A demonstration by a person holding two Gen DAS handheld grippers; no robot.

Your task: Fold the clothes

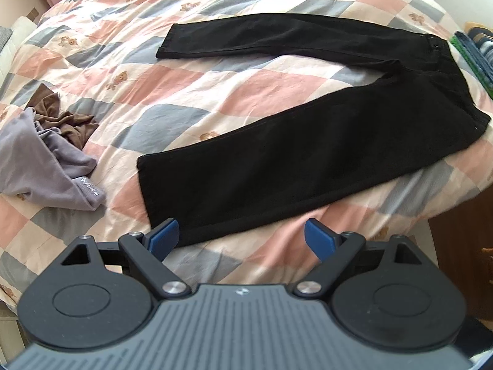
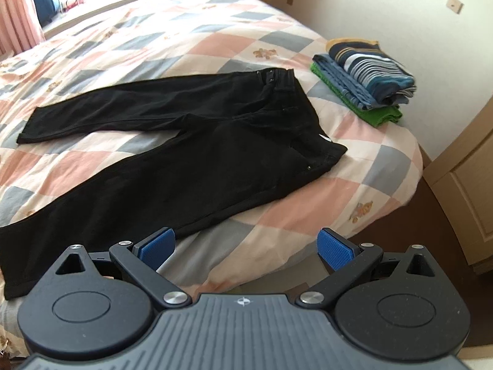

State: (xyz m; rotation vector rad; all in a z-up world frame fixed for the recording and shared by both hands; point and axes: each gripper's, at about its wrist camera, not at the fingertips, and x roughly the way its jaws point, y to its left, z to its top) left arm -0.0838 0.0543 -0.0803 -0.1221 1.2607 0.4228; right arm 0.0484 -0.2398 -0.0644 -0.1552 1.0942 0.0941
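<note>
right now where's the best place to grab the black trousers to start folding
Take the near leg's hem with the left hand-held gripper and the near waistband corner with the right hand-held gripper, coming from the near bed edge: the trousers lie flat, legs spread.

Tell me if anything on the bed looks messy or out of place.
Only the crumpled grey and brown clothes heaped beside the trousers' hems. The trousers lie flat, legs splayed, and the folded stack looks neat.

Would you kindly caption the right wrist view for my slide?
Open right gripper above black trousers spread flat on a checked quilt, folded stack beyond.
</note>
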